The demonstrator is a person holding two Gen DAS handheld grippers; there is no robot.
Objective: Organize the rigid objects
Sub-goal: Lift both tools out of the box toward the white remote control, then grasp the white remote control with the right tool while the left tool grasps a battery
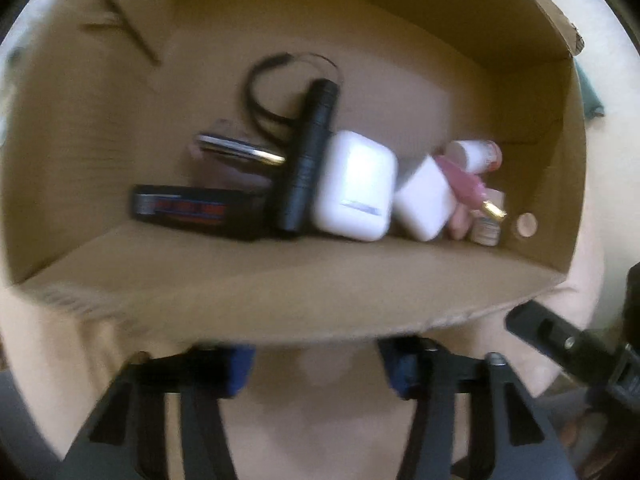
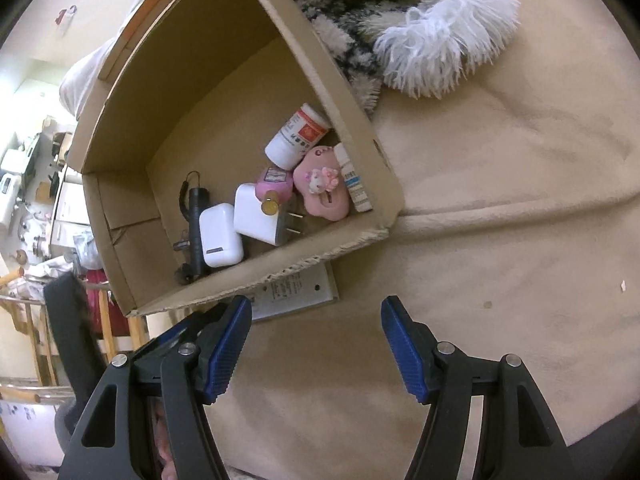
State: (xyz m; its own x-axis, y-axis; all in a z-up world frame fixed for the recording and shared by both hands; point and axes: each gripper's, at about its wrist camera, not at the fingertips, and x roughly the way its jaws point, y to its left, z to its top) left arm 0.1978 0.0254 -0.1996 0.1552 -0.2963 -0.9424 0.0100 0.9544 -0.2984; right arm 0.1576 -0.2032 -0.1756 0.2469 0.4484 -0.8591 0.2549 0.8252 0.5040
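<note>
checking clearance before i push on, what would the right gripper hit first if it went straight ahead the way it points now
Probably the white flat panel lying on the beige blanket, half tucked under the cardboard box. Just beyond is the box's torn near wall. The right gripper has its jaws open and empty; depth is uncertain through the fisheye.

A beige blanket (image 2: 500,208) covered the surface and showed soft folds and a few small dark spots. At its far edge lay a shaggy black-and-white rug (image 2: 352,12), and a fluffy white feather piece (image 2: 444,44) rested just beside it, partly on the blanket. Beyond the left edge of the blanket the room was cluttered: a pale wall (image 2: 36,16) with a small hook, a bright lit area with white shelves (image 2: 68,204) full of small things, and a wooden rack (image 2: 36,320) lower down. A dark chair back (image 2: 68,320) stood near this rack. The light was warm and a little dim over the blanket.
</note>
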